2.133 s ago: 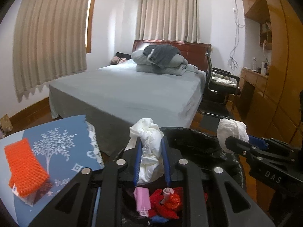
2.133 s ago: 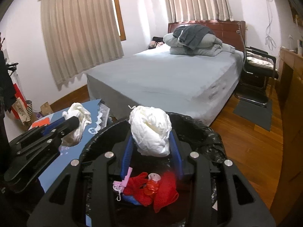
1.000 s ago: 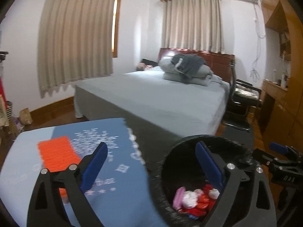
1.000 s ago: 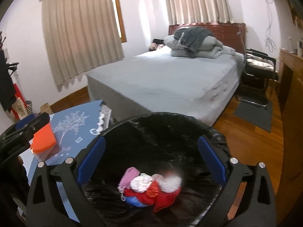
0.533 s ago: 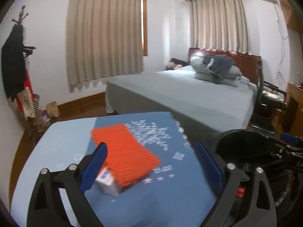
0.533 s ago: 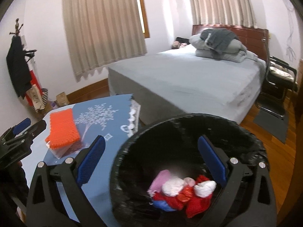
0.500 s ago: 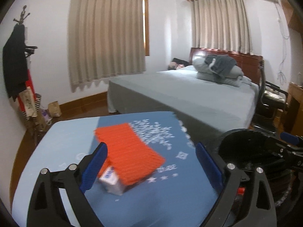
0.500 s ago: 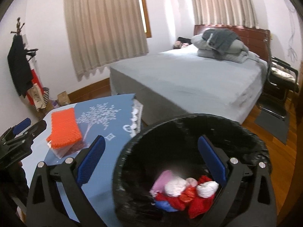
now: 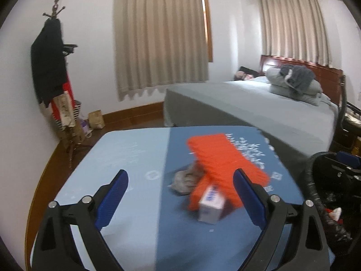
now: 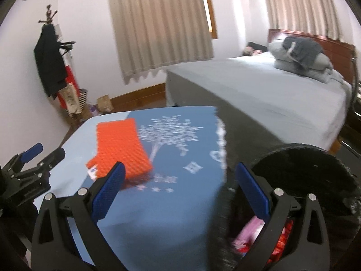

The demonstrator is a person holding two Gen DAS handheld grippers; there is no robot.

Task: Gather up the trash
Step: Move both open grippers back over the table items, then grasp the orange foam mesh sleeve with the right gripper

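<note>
So the left gripper is gaping wide with nothing in it, and the orange mesh sponge on the blue table sits pretty much dead ahead between its fingers, propped over a small white box, with a crumpled wrapper just beside it. Its long axis runs diagonally, away and to the left. The right gripper is spread and empty too, half over the black bin, so I'd say the left one's the nearer pick.
</note>
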